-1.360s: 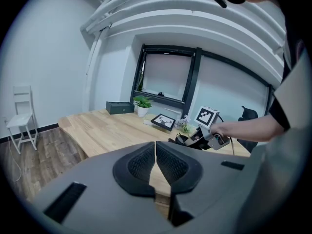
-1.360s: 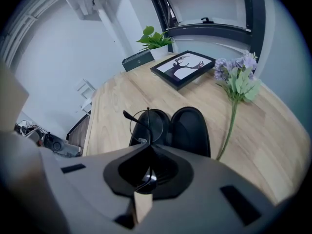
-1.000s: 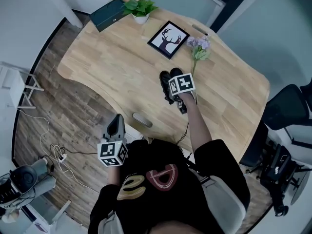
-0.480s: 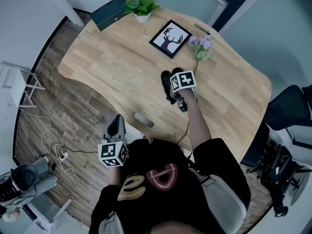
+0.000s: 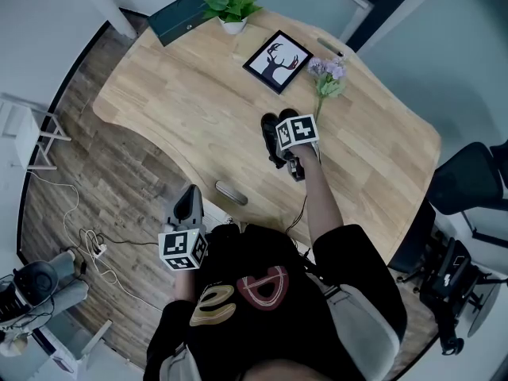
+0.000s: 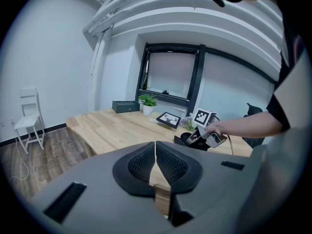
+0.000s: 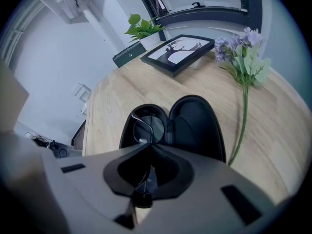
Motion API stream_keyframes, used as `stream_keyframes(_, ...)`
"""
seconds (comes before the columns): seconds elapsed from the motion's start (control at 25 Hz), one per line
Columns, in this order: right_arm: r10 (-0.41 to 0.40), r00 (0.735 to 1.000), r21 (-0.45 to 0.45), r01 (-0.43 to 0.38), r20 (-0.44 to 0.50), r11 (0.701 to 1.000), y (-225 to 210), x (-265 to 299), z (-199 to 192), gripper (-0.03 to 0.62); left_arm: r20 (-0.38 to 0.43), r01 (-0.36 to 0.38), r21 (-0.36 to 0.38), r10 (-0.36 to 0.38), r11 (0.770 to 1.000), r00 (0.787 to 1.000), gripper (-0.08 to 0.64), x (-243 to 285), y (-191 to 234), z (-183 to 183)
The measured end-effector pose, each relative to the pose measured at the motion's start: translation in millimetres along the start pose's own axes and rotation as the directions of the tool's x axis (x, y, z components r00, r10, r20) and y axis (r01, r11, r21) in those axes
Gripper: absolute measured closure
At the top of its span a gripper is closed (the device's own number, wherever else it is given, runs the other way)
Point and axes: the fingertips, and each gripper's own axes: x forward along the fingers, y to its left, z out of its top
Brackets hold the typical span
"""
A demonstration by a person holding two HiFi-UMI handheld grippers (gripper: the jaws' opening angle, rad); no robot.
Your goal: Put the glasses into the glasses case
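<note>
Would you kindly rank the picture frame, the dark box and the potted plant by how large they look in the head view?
1. picture frame, largest
2. dark box, nearly alike, so that order is unsure
3. potted plant, smallest

A pale wooden counter (image 5: pixel 182 101) with a curved near edge carries a dark green box (image 5: pixel 176 18) at its far left corner, with a small potted plant (image 5: pixel 230 10) in a white pot just beside it. Nearer the middle a black-framed picture (image 5: pixel 275 62) of a deer lies flat, and to its right lies a purple flower (image 5: pixel 326 78) on a green stem. The black glasses case (image 5: pixel 271 137) lies open just beside the lower end of that stem, its two halves spread side by side on the wood, well apart from the box and plant.
</note>
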Motion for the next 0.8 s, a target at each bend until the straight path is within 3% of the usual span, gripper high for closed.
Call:
stream_keyframes(0.44, 0.009, 0.999, -0.037, -0.007, 0.038, 0.999, 5, -5, 1, 0.564, 0.005, -0.002, -0.006, 0.002, 1.000, 1.000, 0.538, -4, 0, -4)
stream_keyframes(0.56, 0.026, 0.999, -0.042, -0.024, 0.032, 0.999, 8, -5, -1, 0.502, 0.007, 0.006, -0.014, -0.005, 1.000, 1.000, 0.538, -4, 0, -4)
stream_keyframes(0.8, 0.055, 0.997, -0.034, -0.053, 0.057, 0.998, 14, -9, 0, 0.461, 0.021, 0.018, -0.012, -0.017, 1.000, 1.000, 0.537, -5, -2, -3)
